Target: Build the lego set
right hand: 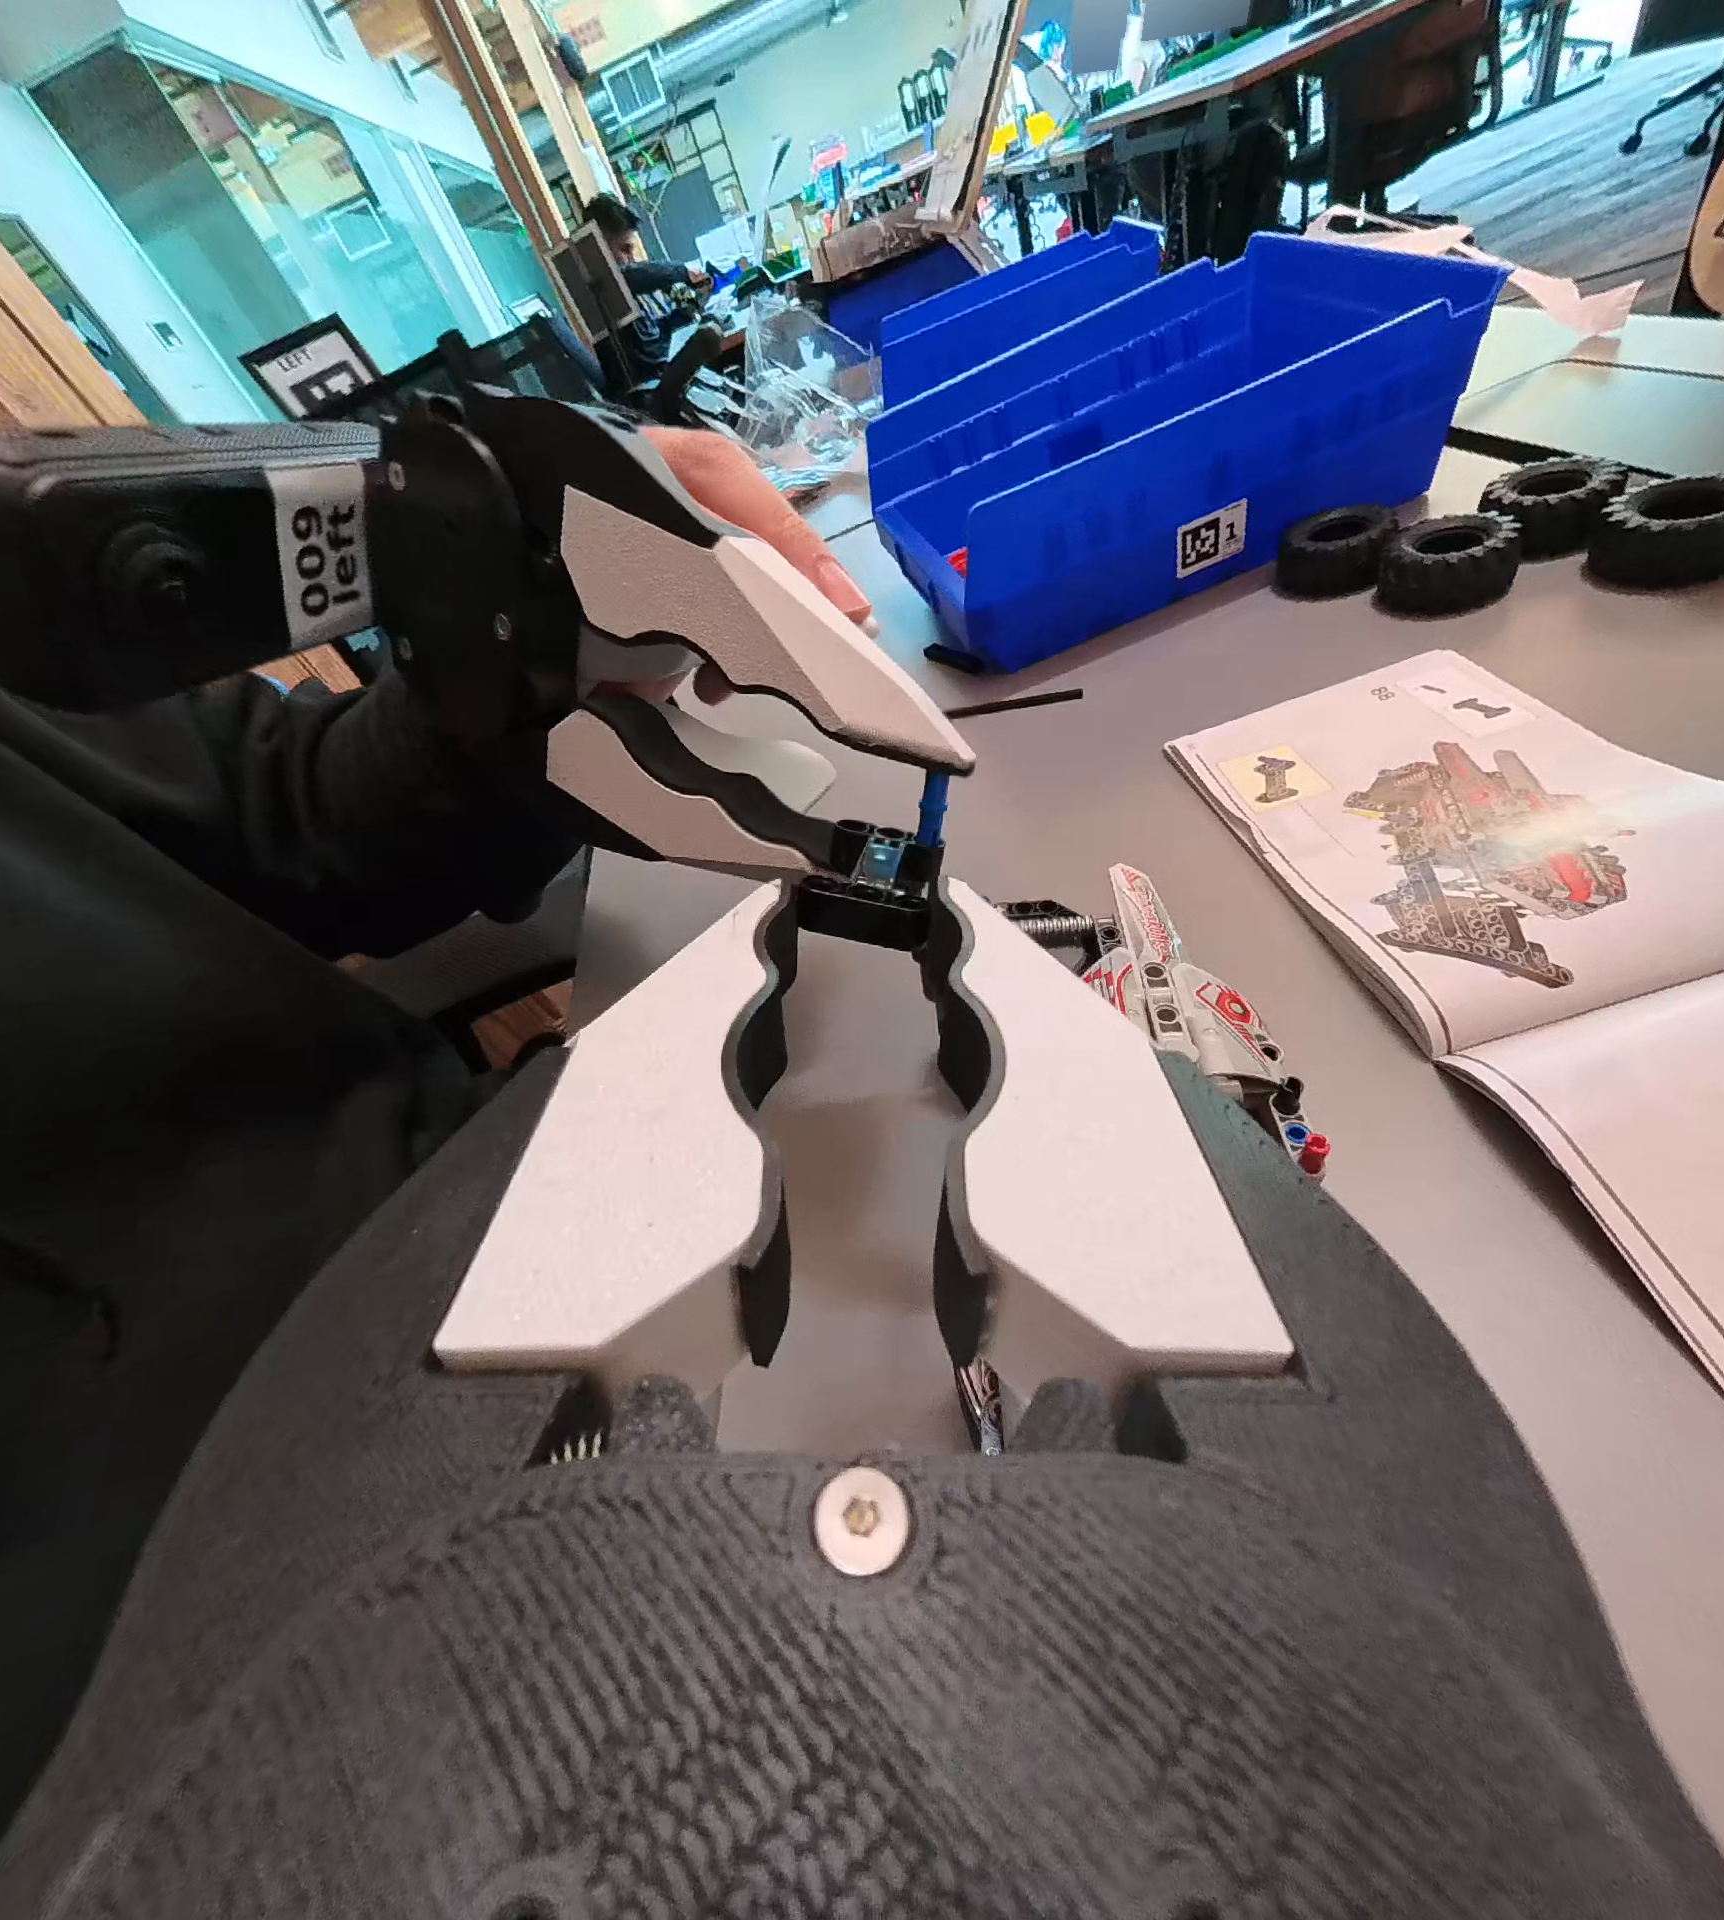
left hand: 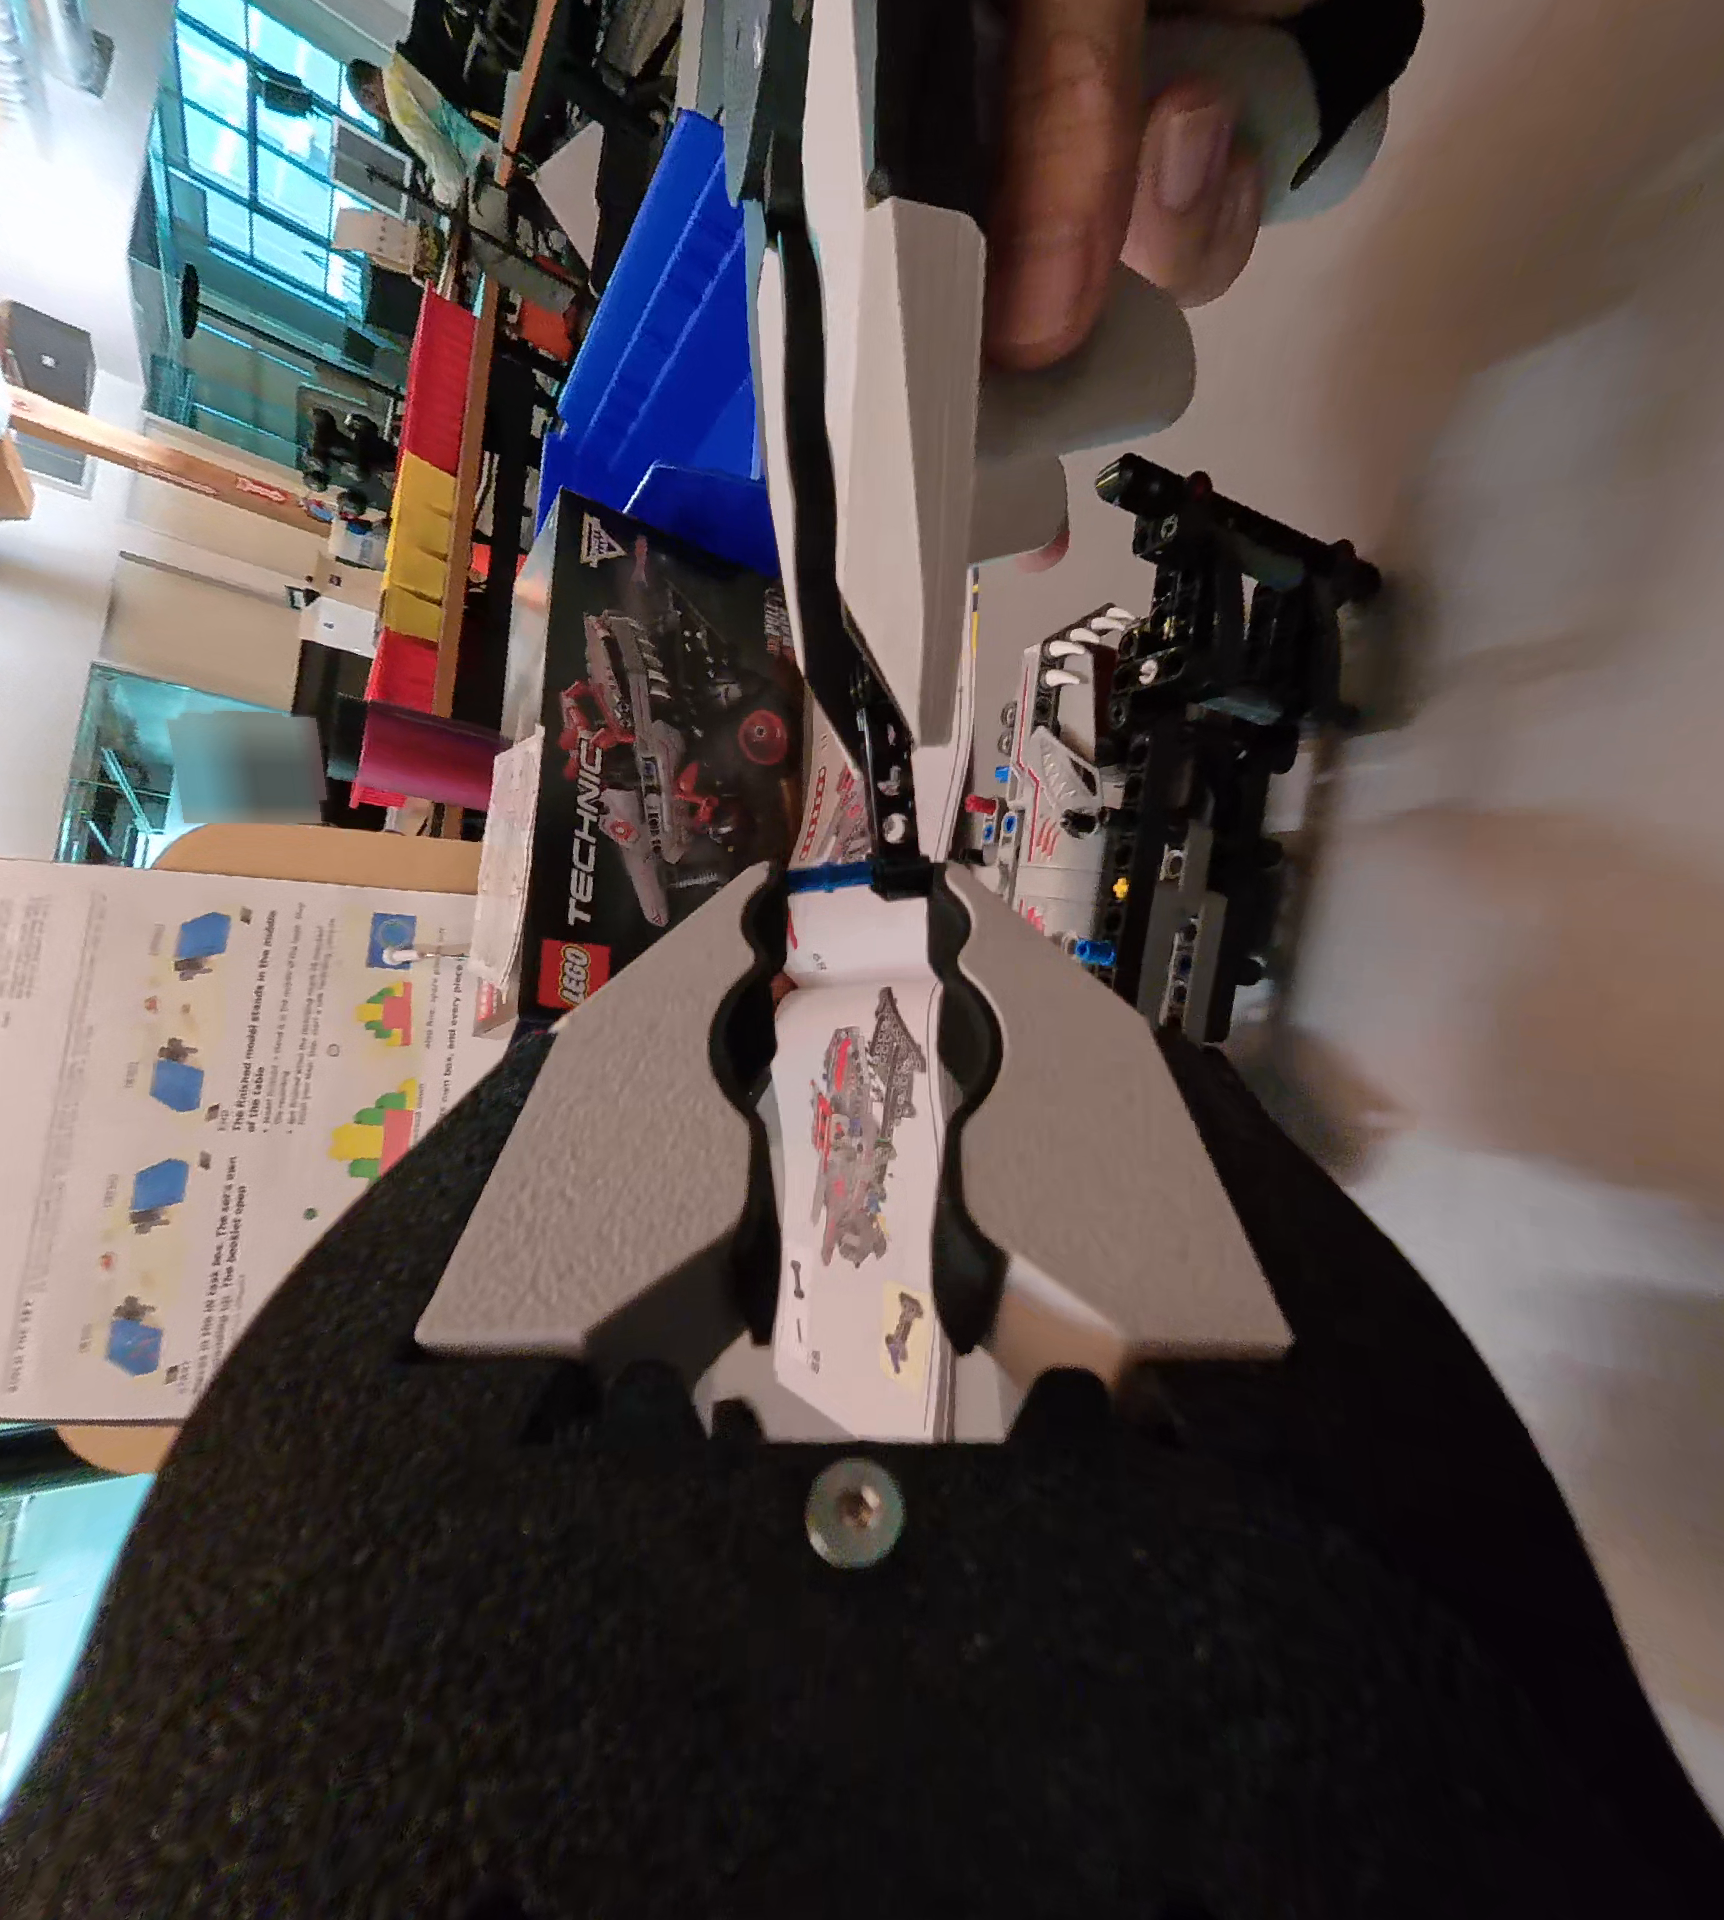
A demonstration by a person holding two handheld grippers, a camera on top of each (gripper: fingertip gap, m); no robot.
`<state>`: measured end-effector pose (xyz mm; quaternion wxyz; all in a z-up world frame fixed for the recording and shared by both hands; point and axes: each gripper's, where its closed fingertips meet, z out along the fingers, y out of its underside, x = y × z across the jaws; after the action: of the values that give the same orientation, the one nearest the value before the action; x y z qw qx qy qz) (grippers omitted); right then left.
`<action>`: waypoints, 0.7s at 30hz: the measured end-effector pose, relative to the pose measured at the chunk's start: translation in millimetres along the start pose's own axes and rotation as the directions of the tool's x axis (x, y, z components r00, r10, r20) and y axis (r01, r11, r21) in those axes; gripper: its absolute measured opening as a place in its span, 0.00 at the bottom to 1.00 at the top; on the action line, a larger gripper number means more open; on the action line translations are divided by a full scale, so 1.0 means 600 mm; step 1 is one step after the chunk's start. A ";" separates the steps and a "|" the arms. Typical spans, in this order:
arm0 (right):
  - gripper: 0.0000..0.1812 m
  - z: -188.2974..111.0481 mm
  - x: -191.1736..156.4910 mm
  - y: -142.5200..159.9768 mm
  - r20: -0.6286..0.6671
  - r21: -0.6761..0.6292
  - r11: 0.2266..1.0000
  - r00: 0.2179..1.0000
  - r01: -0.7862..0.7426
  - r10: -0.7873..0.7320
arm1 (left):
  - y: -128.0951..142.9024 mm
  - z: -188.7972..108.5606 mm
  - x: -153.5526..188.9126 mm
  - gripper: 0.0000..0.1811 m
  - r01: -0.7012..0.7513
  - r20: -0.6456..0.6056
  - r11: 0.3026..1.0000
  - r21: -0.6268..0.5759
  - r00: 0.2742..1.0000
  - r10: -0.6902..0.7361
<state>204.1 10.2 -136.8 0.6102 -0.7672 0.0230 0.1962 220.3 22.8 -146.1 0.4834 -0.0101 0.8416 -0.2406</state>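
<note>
Right wrist view: grey table [right hand: 1460, 727] in an open office. Right gripper [right hand: 863, 914] clamps black beam [right hand: 858, 920]; left gripper [right hand: 925, 821] pinches blue axle [right hand: 931, 805]. Chassis [right hand: 1190, 1013] partly hidden.

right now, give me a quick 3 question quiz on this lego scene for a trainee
1. True or false: the right tool grips a black beam at its fingertips.
2. What does the left tool pinch? A) a tyre B) a blue pin C) the booklet
3. Fill in: four black tyres lie on the table beside the blue ____.

Key: 1 true; 2 B; 3 bin
</note>
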 end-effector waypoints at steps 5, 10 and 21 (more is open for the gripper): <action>0.13 0.002 -0.002 0.003 0.001 -0.004 1.000 1.000 -0.003 0.003 | 0.003 -0.002 0.003 0.13 -0.035 -0.007 0.999 -0.021 0.999 0.035; 0.13 0.002 -0.003 0.000 -0.001 0.004 1.000 1.000 -0.021 0.021 | 0.001 -0.002 0.002 0.14 -0.014 0.003 1.000 0.004 1.000 0.014; 0.13 -0.008 0.008 -0.027 0.036 0.126 0.965 0.973 -0.229 0.226 | -0.003 0.004 0.004 0.17 0.167 -0.074 0.986 -0.004 0.983 -0.167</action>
<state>214.3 10.4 -122.6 0.6324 -0.7161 0.1171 0.2714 221.0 19.6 -148.2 0.4302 -0.0711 0.8549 -0.2812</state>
